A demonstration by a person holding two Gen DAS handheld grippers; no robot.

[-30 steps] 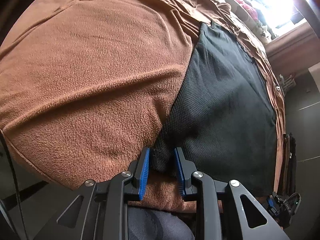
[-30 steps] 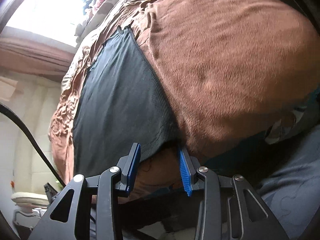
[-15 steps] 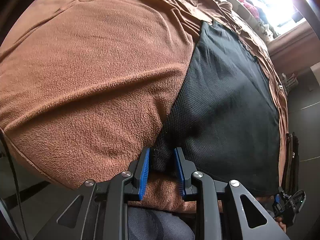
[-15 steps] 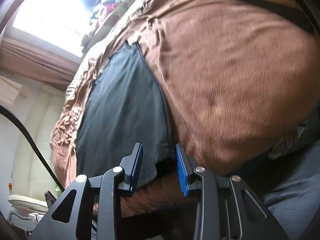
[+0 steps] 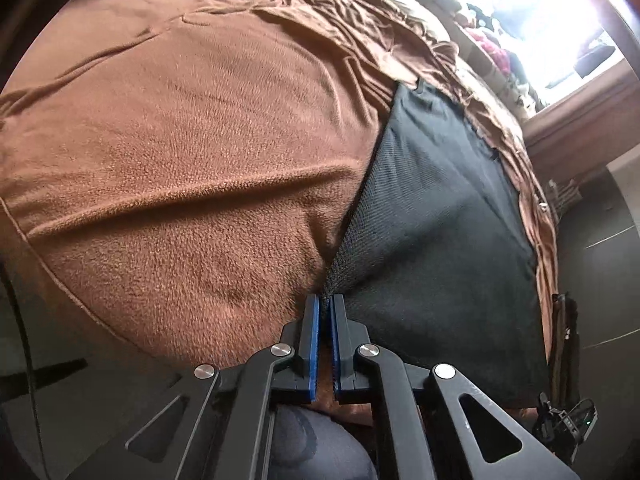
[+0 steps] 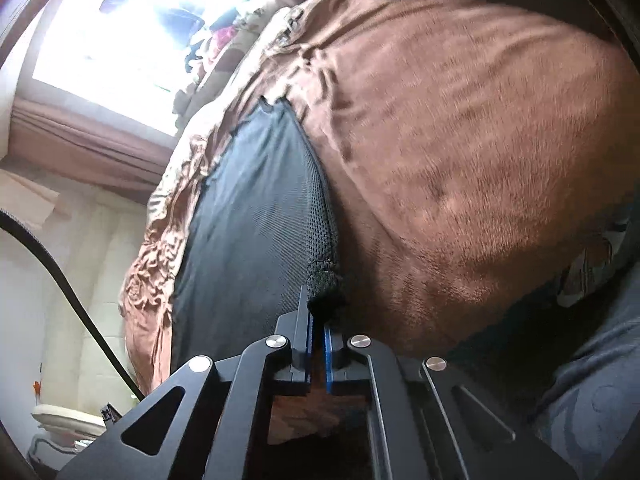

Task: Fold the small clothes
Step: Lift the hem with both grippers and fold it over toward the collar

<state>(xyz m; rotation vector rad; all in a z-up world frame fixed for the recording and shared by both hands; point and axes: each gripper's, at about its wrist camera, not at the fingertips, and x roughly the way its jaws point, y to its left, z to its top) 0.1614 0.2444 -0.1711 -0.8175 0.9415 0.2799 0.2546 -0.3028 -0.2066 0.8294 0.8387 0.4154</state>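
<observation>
Both claws, the left gripper [image 5: 325, 300] and the right gripper [image 6: 317, 312], are just finishing closing on the near corners of the black mesh garment [image 5: 432, 240] lying flat on the brown blanket [image 5: 180, 152], so lifting evenly should be keeping the fold straight.

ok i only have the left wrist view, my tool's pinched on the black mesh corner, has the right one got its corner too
observer: Yes, the right tool has just closed its jaws on the black mesh garment, pads pressing its near corner.
operator: flat or bunched
observer: Bunched: a small wad of mesh pokes up past the pads.
operator: anything caught with it
observer: The brown blanket lies right against that corner; whether it is pinched too I cannot tell.
</observation>
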